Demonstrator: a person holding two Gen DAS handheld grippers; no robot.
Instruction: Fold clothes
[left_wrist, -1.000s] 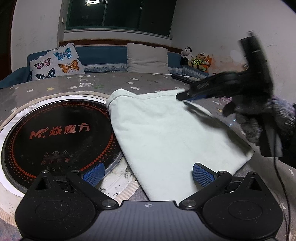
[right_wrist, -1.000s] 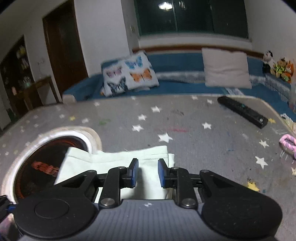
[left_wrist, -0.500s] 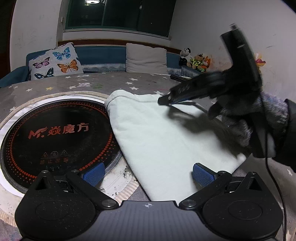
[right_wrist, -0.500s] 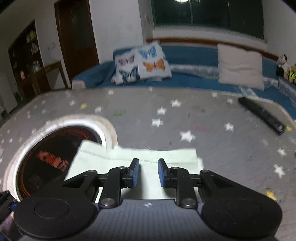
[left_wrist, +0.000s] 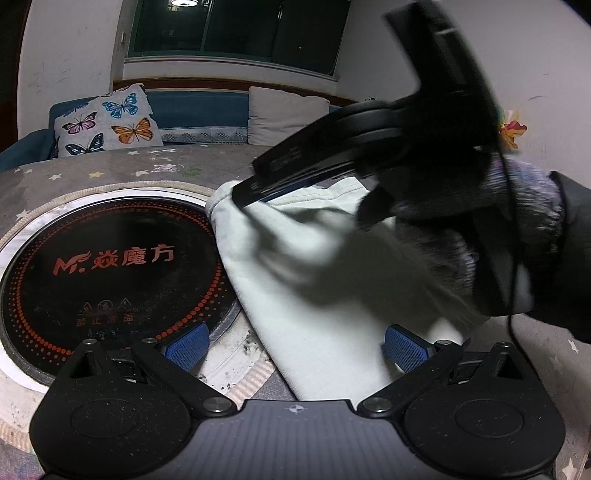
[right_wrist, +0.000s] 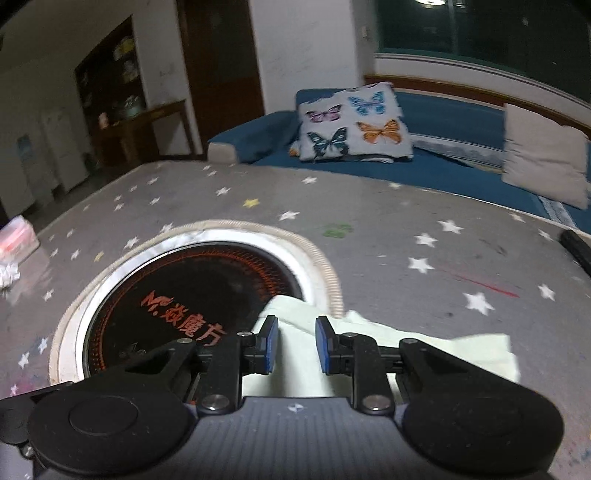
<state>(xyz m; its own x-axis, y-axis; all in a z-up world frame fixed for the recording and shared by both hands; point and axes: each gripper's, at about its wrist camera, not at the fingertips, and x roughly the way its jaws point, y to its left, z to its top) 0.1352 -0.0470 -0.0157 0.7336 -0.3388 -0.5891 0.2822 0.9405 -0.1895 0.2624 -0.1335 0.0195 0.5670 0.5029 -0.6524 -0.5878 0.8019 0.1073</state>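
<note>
Pale green garment (left_wrist: 325, 295) spread flat on the star-printed table (right_wrist: 388, 240), its left edge lapping over the rim of the round black cooktop (left_wrist: 110, 266) set into the table. Left gripper (left_wrist: 295, 343) low at the garment's near edge, blue fingers wide apart, nothing pinched. Right gripper (right_wrist: 296, 343) above the garment's far corner by the cooktop rim, pads a narrow gap apart, no cloth seen clamped between them. Gloved hand (left_wrist: 517, 229) holding it.
</note>
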